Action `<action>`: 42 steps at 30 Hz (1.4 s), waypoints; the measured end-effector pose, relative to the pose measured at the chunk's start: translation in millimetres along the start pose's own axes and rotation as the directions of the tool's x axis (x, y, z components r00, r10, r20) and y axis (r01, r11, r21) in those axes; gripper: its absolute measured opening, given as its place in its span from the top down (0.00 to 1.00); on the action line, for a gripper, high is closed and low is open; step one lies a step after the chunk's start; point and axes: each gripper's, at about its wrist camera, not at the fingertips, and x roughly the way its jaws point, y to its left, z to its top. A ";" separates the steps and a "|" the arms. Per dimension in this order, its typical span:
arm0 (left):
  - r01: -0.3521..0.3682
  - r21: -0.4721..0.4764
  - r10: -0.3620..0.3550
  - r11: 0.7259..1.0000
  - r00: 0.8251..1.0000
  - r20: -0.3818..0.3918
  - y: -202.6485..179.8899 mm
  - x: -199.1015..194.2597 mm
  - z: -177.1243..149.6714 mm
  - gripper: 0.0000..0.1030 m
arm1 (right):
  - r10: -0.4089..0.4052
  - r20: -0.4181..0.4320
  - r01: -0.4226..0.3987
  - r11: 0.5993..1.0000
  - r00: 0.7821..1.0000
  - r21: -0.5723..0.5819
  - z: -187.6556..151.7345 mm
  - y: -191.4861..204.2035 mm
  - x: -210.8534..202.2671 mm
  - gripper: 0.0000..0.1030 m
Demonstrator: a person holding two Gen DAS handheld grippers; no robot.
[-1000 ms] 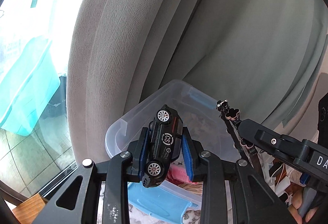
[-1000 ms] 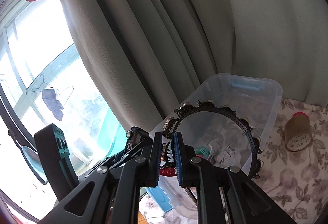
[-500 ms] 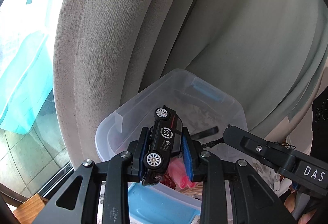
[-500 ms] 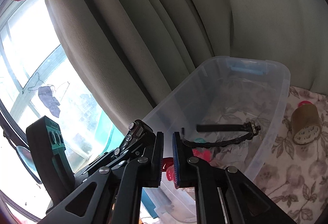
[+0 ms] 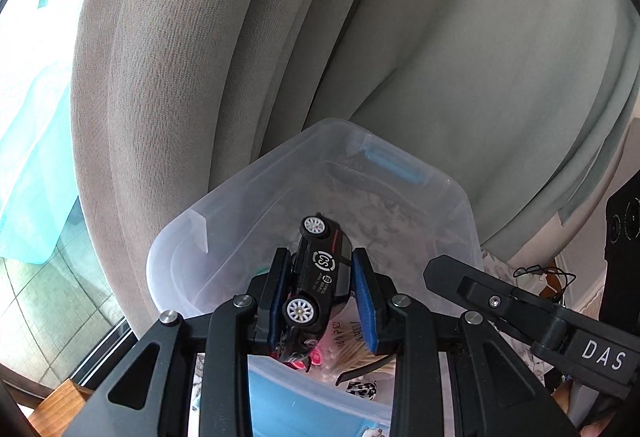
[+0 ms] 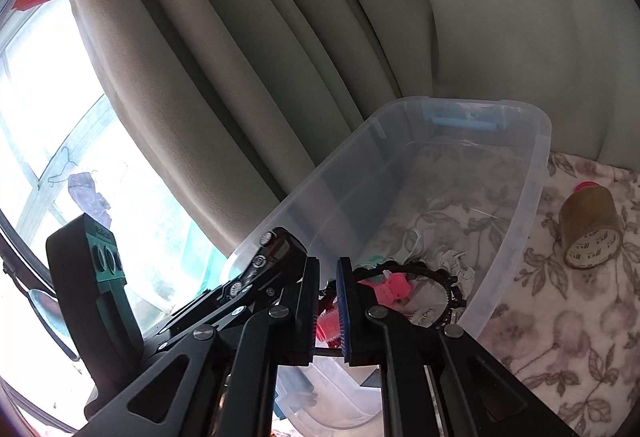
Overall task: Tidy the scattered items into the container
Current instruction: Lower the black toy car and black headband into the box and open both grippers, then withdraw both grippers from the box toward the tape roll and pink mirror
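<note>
Two hand-held grippers are in view, the left hand-held gripper (image 5: pixel 320 293) and the right hand-held gripper (image 6: pixel 328 301), and between the left one's pads sits one black toy car (image 5: pixel 318 273). There is one clear plastic container (image 6: pixel 536 173) with two blue handle clips, one roll of brown tape (image 6: pixel 590 233) on the flowered cloth (image 6: pixel 560 317) beside it, and one curtain (image 5: pixel 360 37) behind. Inside the container I count one black studded headband (image 6: pixel 448 283), one pink piece (image 6: pixel 394 287), one crumpled white paper (image 6: pixel 444 261) and possibly one teal item (image 6: pixel 374 259), though the clutter there is hard to separate.
</note>
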 end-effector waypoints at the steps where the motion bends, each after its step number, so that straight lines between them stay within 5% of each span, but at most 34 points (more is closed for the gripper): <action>1: -0.002 -0.001 0.002 1.000 1.000 0.000 -0.5 0.7 0.2 0.65 | -0.001 -0.002 0.001 1.000 1.000 0.005 -1.6 -0.3 -2.6 0.90; 4: -0.011 -0.001 0.011 1.000 1.000 0.004 -3.1 1.8 1.4 0.49 | -0.007 -0.005 0.007 1.000 1.000 0.010 -3.4 2.9 -11.5 0.89; 7: -0.017 -0.005 0.017 1.000 1.000 0.010 -4.8 1.1 3.9 0.45 | -0.011 -0.002 0.011 1.000 1.000 0.012 -3.9 2.5 -13.1 0.87; 10: -0.021 -0.005 0.021 1.000 1.000 0.014 -6.5 -52.3 -37.9 0.41 | -0.023 0.003 0.023 1.000 1.000 0.012 -3.6 2.9 -16.9 0.87; 29: -0.018 0.061 0.013 0.998 0.997 0.081 -52.9 -117.9 -24.5 0.36 | -0.099 0.129 0.091 0.994 0.987 0.062 -14.6 13.9 -106.7 0.87; 42: 0.038 0.226 -0.067 0.973 0.991 0.119 -130.9 -165.5 -38.5 0.35 | -0.170 0.267 0.135 0.980 0.949 0.143 -37.1 1.9 -200.8 0.82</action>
